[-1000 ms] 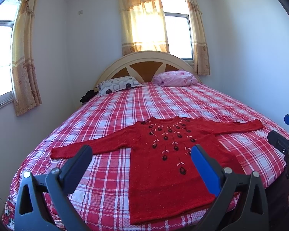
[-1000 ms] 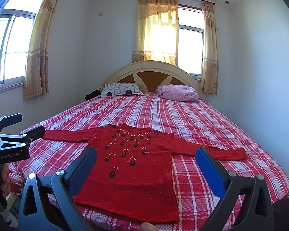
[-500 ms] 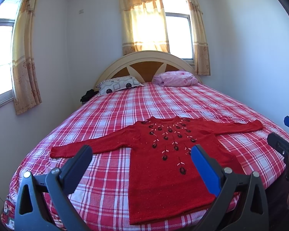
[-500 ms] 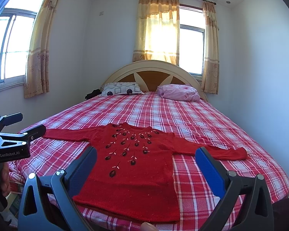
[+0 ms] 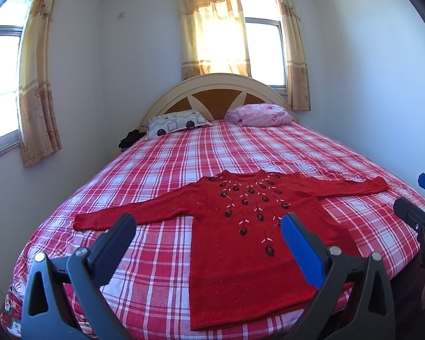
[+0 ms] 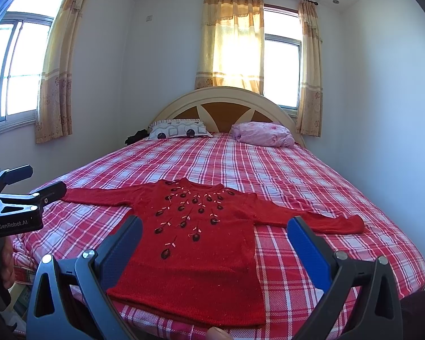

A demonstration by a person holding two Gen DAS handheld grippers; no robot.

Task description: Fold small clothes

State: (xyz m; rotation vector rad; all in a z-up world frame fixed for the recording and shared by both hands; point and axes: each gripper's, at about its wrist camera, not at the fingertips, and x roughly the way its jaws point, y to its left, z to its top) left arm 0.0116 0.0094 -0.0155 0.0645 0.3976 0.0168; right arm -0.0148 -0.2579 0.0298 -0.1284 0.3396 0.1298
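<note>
Left wrist view: the left gripper (image 5: 206, 235) hangs over the near edge of the bed (image 5: 167, 170), its jaws spread wide with nothing between them. A red sweater (image 5: 240, 243) lies flat on the checked sheet, front up, neck toward the headboard (image 5: 218, 96), both sleeves stretched out to the sides, its hem at the bed's near edge. Two pillows (image 5: 172, 123) sit at the far end.

In the right wrist view the right gripper (image 6: 214, 240) is likewise wide open and empty, held above the sweater's lower half without touching it. The left gripper shows at that view's left edge, off the bed's side, beside the left sleeve's cuff.
</note>
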